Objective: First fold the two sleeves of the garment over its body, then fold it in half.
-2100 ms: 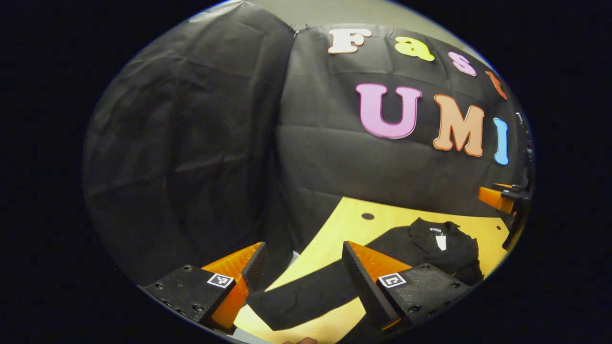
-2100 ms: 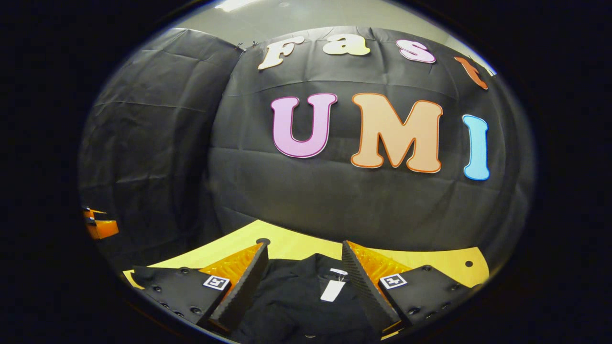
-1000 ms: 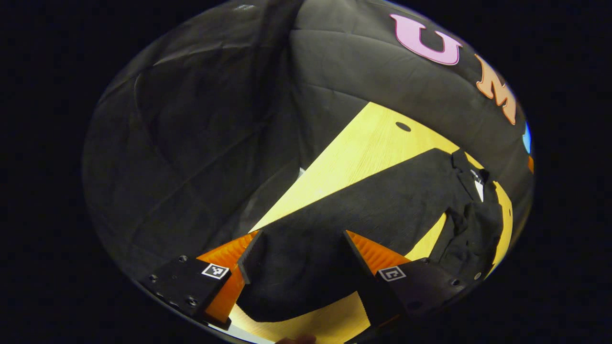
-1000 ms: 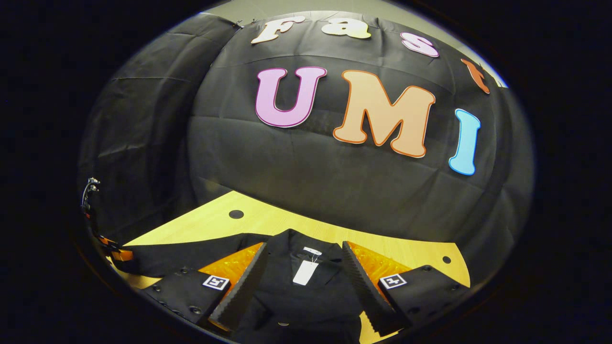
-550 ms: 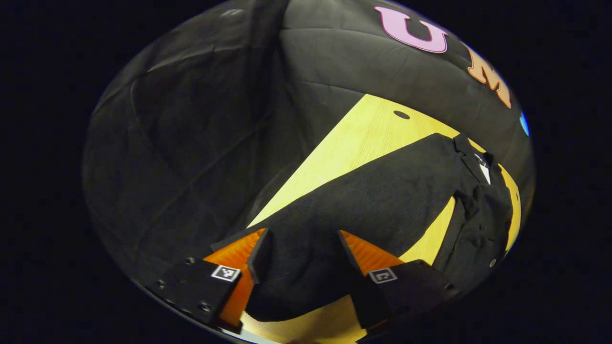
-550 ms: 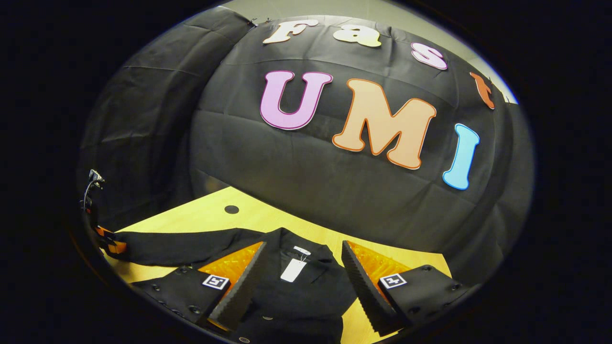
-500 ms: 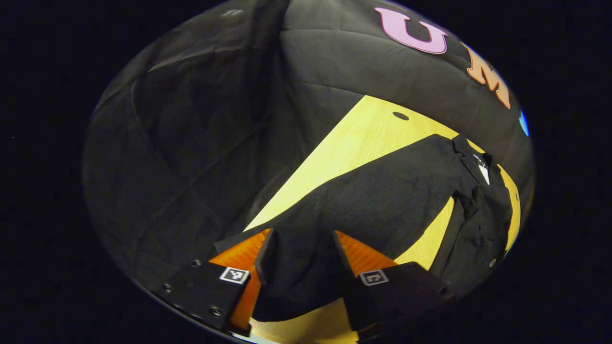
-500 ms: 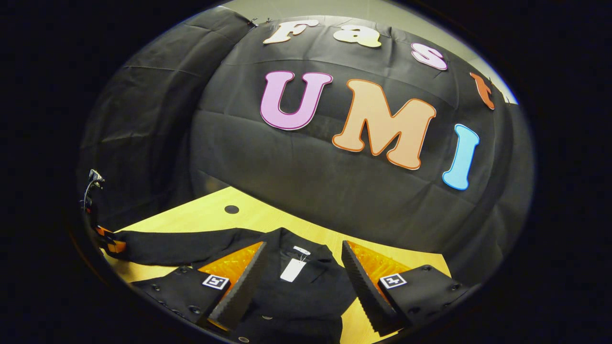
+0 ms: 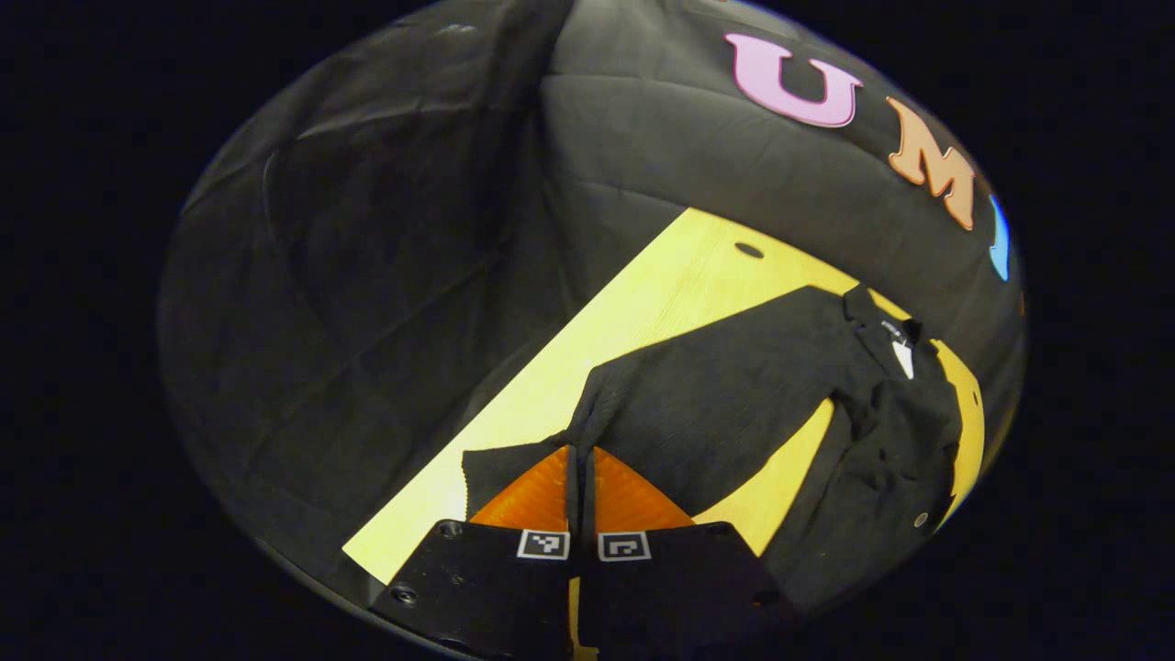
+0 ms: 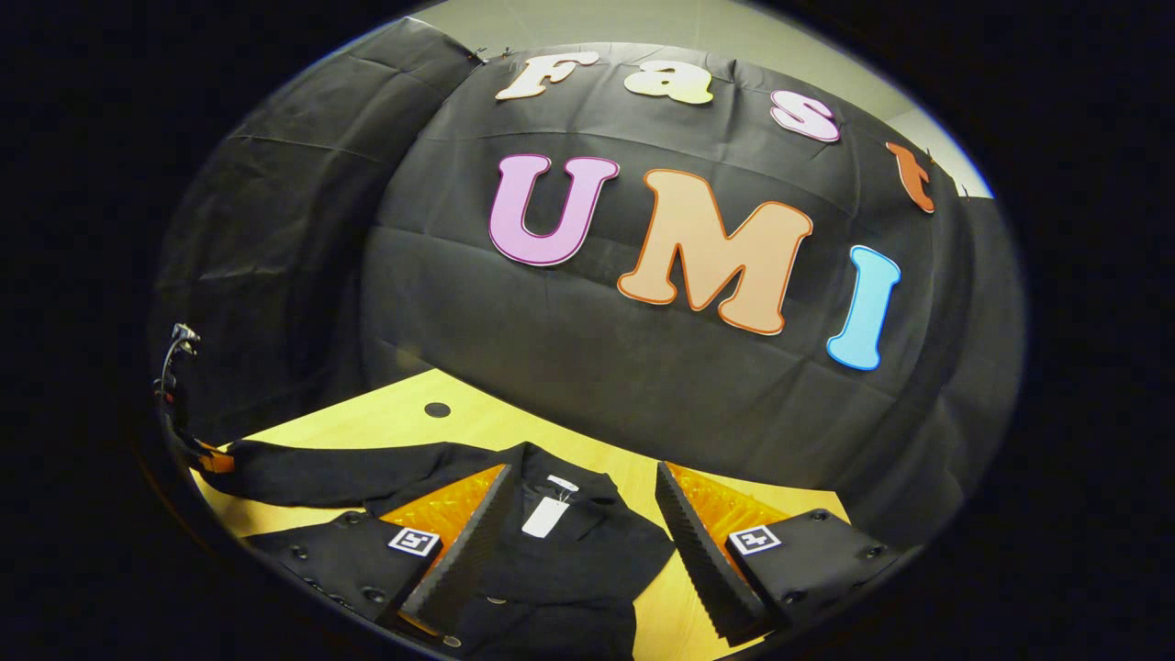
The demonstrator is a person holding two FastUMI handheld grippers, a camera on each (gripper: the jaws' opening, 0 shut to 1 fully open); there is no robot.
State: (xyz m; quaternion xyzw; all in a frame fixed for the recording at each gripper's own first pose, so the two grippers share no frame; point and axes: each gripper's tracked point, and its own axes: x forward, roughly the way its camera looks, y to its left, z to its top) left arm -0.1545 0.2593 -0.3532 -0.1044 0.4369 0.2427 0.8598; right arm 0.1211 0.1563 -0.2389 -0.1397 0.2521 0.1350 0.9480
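The booth is lined with black cloth (image 10: 587, 367) on all sides. A pale wooden table (image 9: 661, 294) runs diagonally from the lower left to the right edge of the left gripper view and crosses the lower part of the right gripper view.

A black button-front garment (image 9: 881, 441) lies on the table. Its body occupies the lower right of the left gripper view and the lower centre of the right gripper view, where a white neck tag (image 10: 542, 516) marks the collar. One sleeve (image 9: 716, 404) extends from the shoulder at centre right down to the bottom centre of the left gripper view.

Left claw (image 9: 580, 477): fingers pressed together at bottom centre, pinching the sleeve near its cuff, which bunches at the fingertips.

Right claw (image 10: 578, 542): spread wide at bottom centre of its own view, holding nothing, poised over the collar area. Whether it touches the cloth cannot be told.

Step in hand, as judged: first sleeve fold.
1. Maintain the pinch on the cuff; raise it only enough to clear the table.
2. Carry the cuff across toward the buttoned front, creasing at the shoulder seam.
3. If the body drags, steady it with the right claw.
4. Lay the sleeve flat; release only once it rests on the body.
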